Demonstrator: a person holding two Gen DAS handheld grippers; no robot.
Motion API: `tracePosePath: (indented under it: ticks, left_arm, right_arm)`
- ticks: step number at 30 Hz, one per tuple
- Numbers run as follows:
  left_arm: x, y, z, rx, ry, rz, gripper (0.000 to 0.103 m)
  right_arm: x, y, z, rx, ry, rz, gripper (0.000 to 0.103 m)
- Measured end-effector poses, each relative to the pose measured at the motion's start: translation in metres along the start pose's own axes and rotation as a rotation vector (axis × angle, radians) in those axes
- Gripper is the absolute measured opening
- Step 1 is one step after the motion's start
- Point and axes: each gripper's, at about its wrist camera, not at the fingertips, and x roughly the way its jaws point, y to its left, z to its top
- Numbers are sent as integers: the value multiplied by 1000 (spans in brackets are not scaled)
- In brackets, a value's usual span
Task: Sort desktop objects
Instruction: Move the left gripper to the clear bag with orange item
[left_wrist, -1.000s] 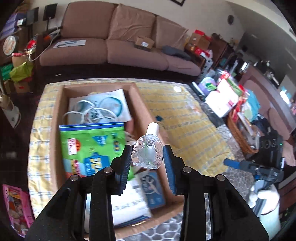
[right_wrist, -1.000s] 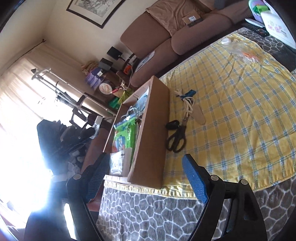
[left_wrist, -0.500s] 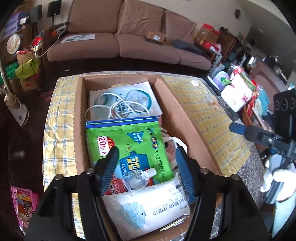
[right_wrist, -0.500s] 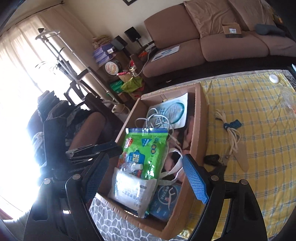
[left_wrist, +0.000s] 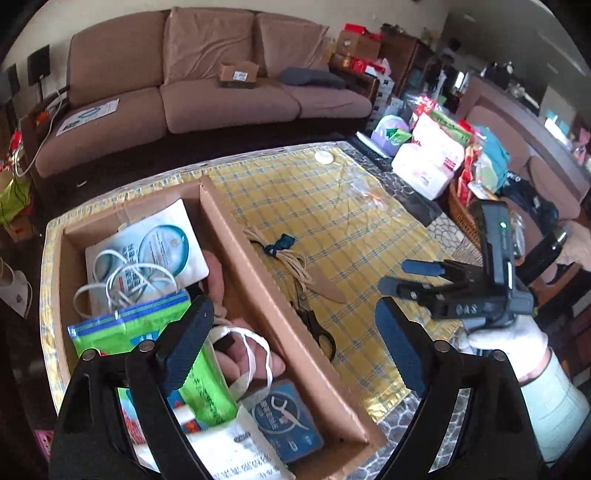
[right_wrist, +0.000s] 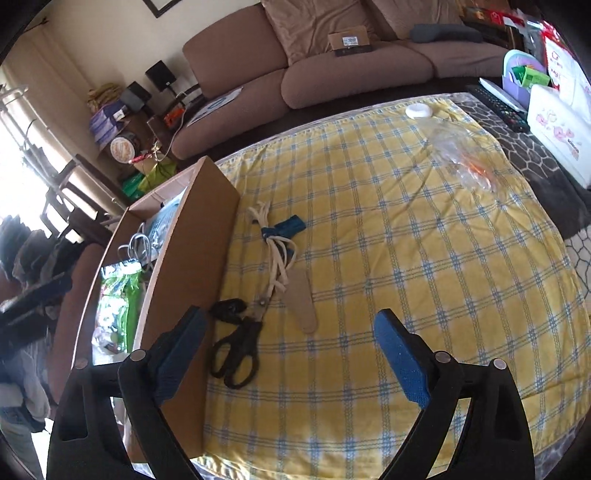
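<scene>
Partly hidden and cut-off things

The cardboard box (left_wrist: 258, 280) wall hides the scissors' (left_wrist: 314, 325) blades; at 6 o'clock the white bag (left_wrist: 236, 450) is cropped.

I am working in a home living room — a long brown sofa (left_wrist: 207, 85) with loose back cushions fills the far wall, a framed picture (right_wrist: 162, 4) hangs above it, and small speakers (right_wrist: 160, 75) sit beside it. The low table wears a yellow checked cloth (right_wrist: 424, 240) — household clutter crowds the right.
</scene>
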Motion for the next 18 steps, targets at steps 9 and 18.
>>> tracePosePath:
  ticks: [9, 18]
  left_arm:
    - [131, -28, 87, -117, 284, -3, 88]
    - [227, -6, 92, -324, 430, 214, 100]
  right_arm:
    - [-7, -14, -14, -188, -31, -82, 102]
    - [-42, -56, 0, -71, -94, -29, 102]
